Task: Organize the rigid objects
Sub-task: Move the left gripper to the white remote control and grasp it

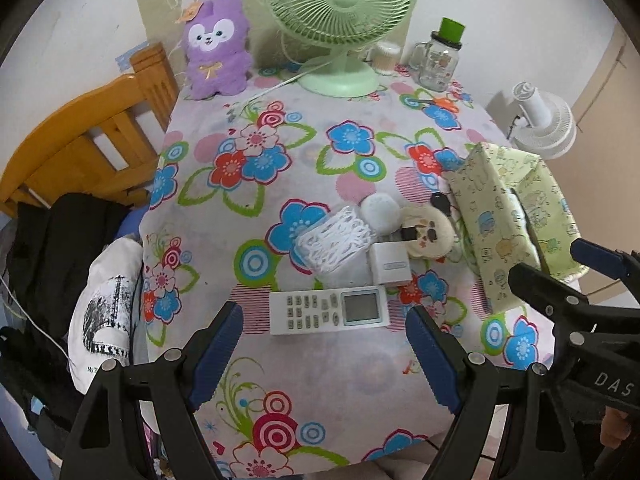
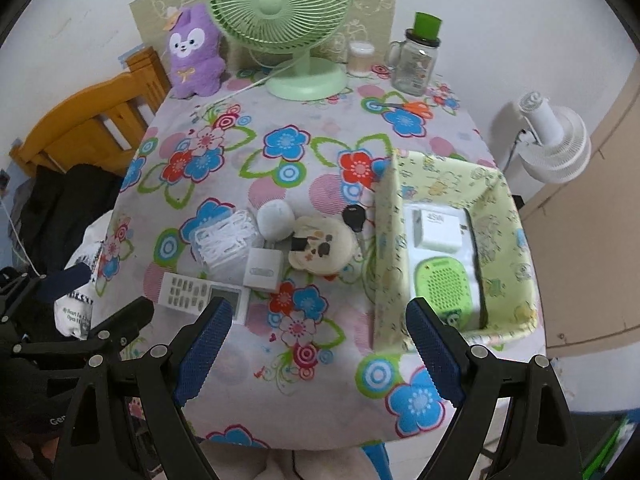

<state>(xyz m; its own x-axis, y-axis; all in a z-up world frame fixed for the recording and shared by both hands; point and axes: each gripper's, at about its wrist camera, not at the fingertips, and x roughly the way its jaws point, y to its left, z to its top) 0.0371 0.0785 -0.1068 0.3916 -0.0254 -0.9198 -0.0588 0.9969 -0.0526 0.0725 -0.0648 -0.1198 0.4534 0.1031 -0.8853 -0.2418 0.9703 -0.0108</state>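
A white remote control [image 1: 329, 310] [image 2: 203, 295] lies flat near the table's front edge. Behind it are a white charger cube [image 1: 390, 266] [image 2: 263, 269], a coiled white cable [image 1: 334, 242] [image 2: 224, 240], a white ball [image 1: 380, 208] [image 2: 275, 219], a round cream pouch [image 1: 428, 232] [image 2: 324, 248] and a black key fob [image 2: 354, 217]. A yellow-green fabric box [image 1: 516, 216] [image 2: 384, 248] on the right holds a white adapter [image 2: 438, 226] and a green speaker [image 2: 446, 286]. My left gripper [image 1: 326, 354] is open just before the remote. My right gripper [image 2: 318, 350] is open and empty, left of the box.
At the back stand a green desk fan [image 1: 340, 20], a purple plush [image 1: 216, 48], a glass jar with a green lid [image 1: 438, 60], a cotton swab tub [image 2: 360, 58] and orange scissors [image 2: 416, 108]. A wooden chair [image 1: 84, 140] and dark clothes are at the left.
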